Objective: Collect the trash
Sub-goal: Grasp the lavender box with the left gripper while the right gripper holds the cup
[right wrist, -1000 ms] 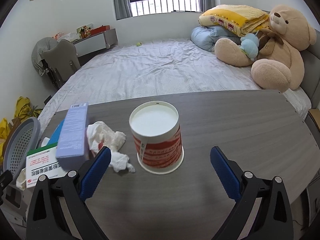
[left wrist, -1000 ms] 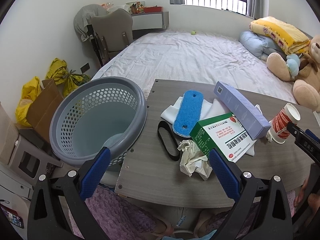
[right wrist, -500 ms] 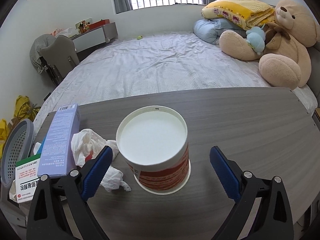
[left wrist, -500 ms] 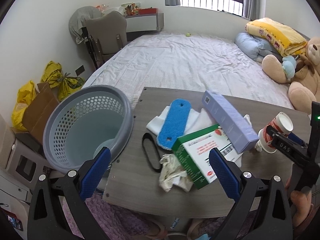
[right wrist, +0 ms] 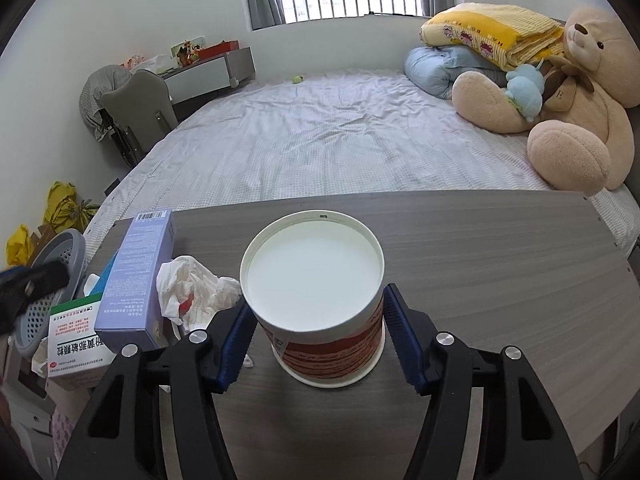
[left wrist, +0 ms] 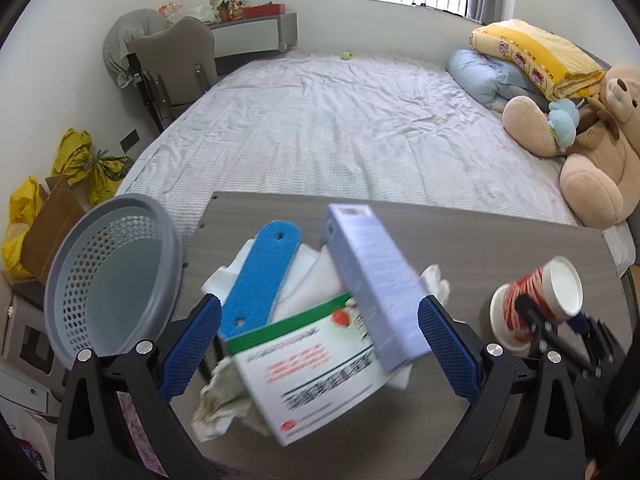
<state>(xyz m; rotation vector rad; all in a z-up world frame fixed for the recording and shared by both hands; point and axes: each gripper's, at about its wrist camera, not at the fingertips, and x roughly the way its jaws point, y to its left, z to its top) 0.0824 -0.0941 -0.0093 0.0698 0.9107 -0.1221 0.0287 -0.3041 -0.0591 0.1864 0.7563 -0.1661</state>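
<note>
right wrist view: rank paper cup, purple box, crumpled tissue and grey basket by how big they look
1. paper cup, though it is nearest the camera
2. purple box
3. crumpled tissue and grey basket: unsure, the basket is partly hidden

Paper cup (right wrist: 316, 304): white inside, red-orange printed band, between the blue pads (right wrist: 236, 340) of the right gripper (right wrist: 316, 340)
Long box (left wrist: 372, 284): pale lilac, ahead of the left gripper (left wrist: 316, 344)
Flat box (left wrist: 308, 372): white, green edge, red lettering
Sponge strip (left wrist: 260, 276): bright blue
Crumpled tissue (right wrist: 188, 292): white, red fleck
Basket (left wrist: 108, 276): grey, perforated, left of the left gripper
Table (right wrist: 480, 264): grey wood grain
Bedsheet (right wrist: 340, 136): pale, fine check
Teddy bear (right wrist: 568, 92): tan
Bags (left wrist: 84, 160): yellow
</note>
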